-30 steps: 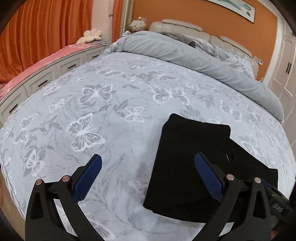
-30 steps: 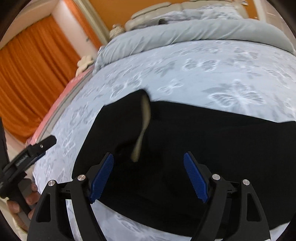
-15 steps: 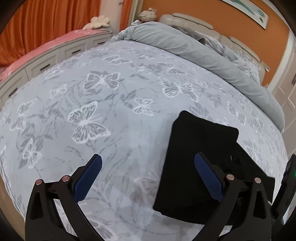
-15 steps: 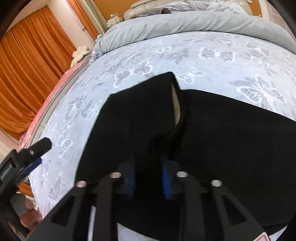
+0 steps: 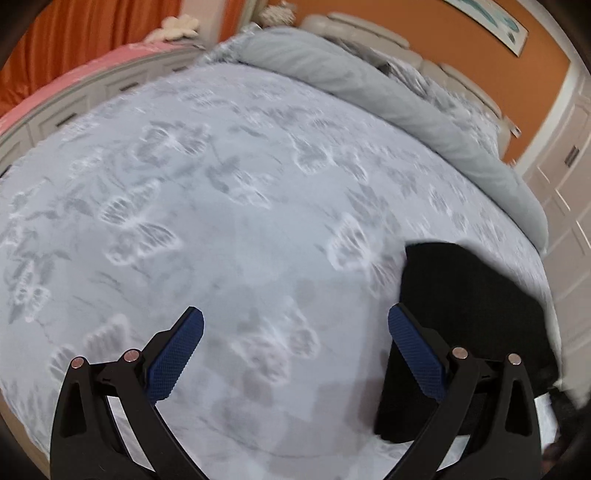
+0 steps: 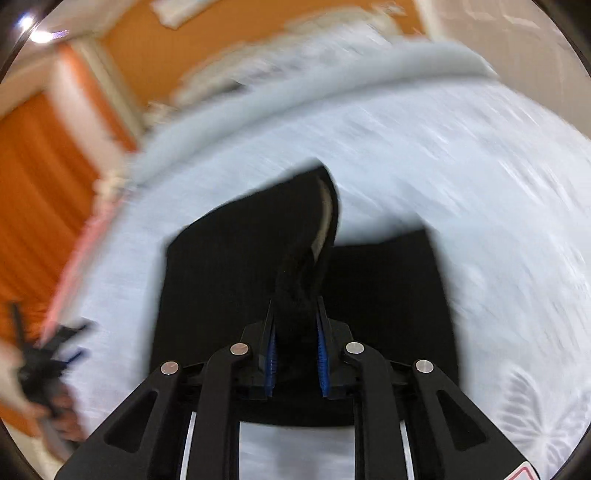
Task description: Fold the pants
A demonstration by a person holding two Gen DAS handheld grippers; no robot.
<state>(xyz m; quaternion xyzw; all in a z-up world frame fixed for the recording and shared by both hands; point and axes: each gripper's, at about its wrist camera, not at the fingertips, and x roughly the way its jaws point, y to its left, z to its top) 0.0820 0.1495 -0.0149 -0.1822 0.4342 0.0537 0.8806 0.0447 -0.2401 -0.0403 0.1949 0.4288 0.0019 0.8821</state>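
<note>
The black pants (image 6: pixel 229 280) lie partly folded on the butterfly-print bed cover (image 6: pixel 461 177). My right gripper (image 6: pixel 296 332) is shut on a raised fold of the pants, which stands up between its blue pads with a pale inner lining (image 6: pixel 323 221) showing. In the left wrist view the pants (image 5: pixel 469 310) lie at the right, partly behind the right finger. My left gripper (image 5: pixel 293 339) is open and empty over bare bed cover (image 5: pixel 236 206) to the left of the pants. It also shows at the left edge of the right wrist view (image 6: pixel 48 362).
A rolled grey duvet (image 5: pixel 388 99) lies across the head of the bed before the headboard (image 5: pixel 369 29). A white drawer unit with a pink top (image 5: pixel 85 99) runs along the left side. White wardrobe doors (image 5: pixel 565 192) stand at the right. Both views are motion-blurred.
My right gripper shut on the pants fold and has lifted it, with the view swinging upward. My left gripper has moved left, away from the pants, and stays open.
</note>
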